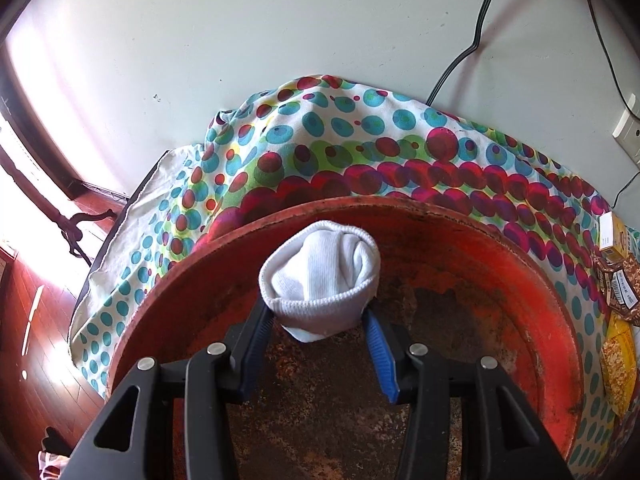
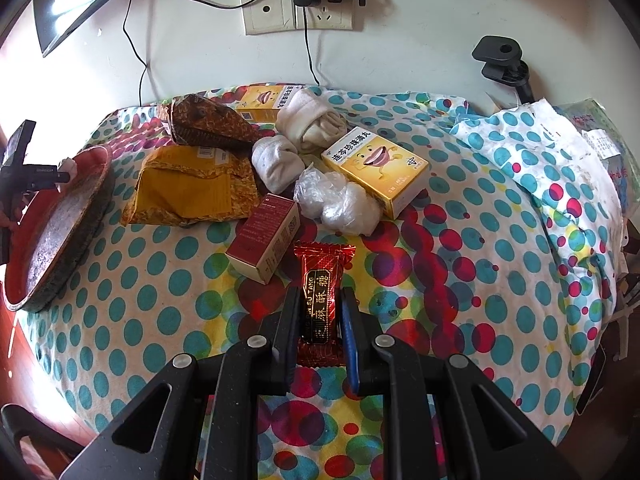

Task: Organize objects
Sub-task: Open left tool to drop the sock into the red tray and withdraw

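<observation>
Right gripper point(image 2: 320, 320) clamps a candy point(image 2: 322, 300), long axis along its fingers; the tray point(image 2: 96, 184) lies far left. Left gripper point(image 1: 320, 316) pinches a sock point(image 1: 320, 276) over that tray point(image 1: 520, 272).

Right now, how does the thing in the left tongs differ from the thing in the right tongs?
The rolled white sock is soft, plain knit cloth; the red foil candy packet is flat, glossy and printed. The sock is over the rusty red tray; the packet is over the spotted cloth. Both are clamped.
</observation>
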Demonstrator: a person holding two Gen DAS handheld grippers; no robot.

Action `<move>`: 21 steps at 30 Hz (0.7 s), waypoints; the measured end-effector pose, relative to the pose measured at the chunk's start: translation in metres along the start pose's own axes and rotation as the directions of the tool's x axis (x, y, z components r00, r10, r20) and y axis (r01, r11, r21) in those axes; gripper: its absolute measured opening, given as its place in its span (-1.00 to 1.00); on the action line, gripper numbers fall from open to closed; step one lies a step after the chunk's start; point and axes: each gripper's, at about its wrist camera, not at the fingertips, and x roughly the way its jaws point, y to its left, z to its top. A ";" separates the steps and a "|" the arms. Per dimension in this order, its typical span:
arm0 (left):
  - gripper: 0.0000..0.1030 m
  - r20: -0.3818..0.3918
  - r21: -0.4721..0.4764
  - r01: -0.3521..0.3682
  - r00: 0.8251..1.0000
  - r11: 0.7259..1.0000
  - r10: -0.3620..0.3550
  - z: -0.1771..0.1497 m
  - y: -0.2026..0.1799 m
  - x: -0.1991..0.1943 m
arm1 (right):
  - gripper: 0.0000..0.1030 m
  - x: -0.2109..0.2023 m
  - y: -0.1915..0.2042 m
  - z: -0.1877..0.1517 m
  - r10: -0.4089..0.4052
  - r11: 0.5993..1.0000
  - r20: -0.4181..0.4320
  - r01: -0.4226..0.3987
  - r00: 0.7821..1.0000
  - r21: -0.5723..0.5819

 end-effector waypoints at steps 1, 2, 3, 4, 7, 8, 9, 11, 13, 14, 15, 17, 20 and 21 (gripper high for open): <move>-0.06 0.002 0.003 -0.003 1.000 1.000 0.003 0.000 0.000 0.000 | -0.64 0.001 0.001 0.000 -0.002 1.000 -0.001 0.002 1.000 0.000; -0.06 0.004 0.003 -0.001 1.000 1.000 0.001 0.001 0.001 0.000 | -0.64 0.001 0.001 0.000 0.000 1.000 -0.003 0.000 1.000 -0.001; -0.05 0.006 0.001 0.001 1.000 1.000 -0.001 0.001 0.002 0.000 | -0.64 0.002 0.002 0.000 0.000 1.000 -0.007 0.000 1.000 -0.003; -0.05 0.005 -0.005 0.004 1.000 1.000 -0.004 0.001 0.003 0.000 | -0.64 0.003 0.004 0.001 -0.001 1.000 -0.008 0.001 1.000 -0.005; 0.01 0.010 -0.003 0.008 1.000 1.000 -0.008 0.000 0.004 -0.004 | -0.64 0.004 0.008 0.001 -0.003 1.000 -0.013 0.003 1.000 -0.014; 0.02 0.014 0.001 0.007 1.000 1.000 -0.007 0.000 0.003 -0.006 | -0.64 0.004 0.009 0.001 -0.002 1.000 -0.013 0.002 1.000 -0.016; 0.02 0.019 0.006 -0.001 1.000 1.000 0.000 -0.001 0.003 -0.008 | -0.64 0.005 0.010 0.001 -0.002 1.000 -0.015 0.002 1.000 -0.020; 0.03 0.034 0.009 -0.003 0.999 1.000 0.003 -0.004 0.002 -0.015 | -0.64 0.004 0.012 0.001 -0.005 1.000 -0.011 0.004 1.000 -0.024; 0.03 0.049 0.009 0.002 0.999 1.000 -0.003 -0.008 -0.001 -0.025 | -0.64 0.004 0.014 0.002 -0.002 1.000 -0.013 0.002 1.000 -0.027; 0.04 0.062 0.010 0.002 0.998 1.000 -0.003 -0.010 -0.002 -0.031 | -0.64 0.004 0.015 0.002 -0.003 1.000 -0.012 0.003 1.000 -0.028; 0.04 0.075 0.012 0.010 0.997 1.000 -0.011 -0.013 -0.004 -0.037 | -0.64 0.003 0.016 0.002 -0.004 1.000 -0.012 0.003 1.000 -0.030; 0.04 0.100 0.013 0.030 0.994 0.999 -0.031 -0.021 -0.008 -0.053 | -0.64 0.002 0.017 0.002 -0.002 0.999 -0.010 0.001 1.000 -0.033; 0.04 0.125 0.008 0.069 0.990 0.998 -0.070 -0.038 -0.013 -0.077 | -0.64 0.001 0.022 0.003 -0.004 0.999 -0.009 0.003 1.000 -0.045; 0.04 0.133 0.008 0.071 0.989 0.997 -0.072 -0.044 -0.015 -0.084 | -0.64 0.000 0.024 0.003 -0.002 0.999 -0.007 0.002 1.000 -0.048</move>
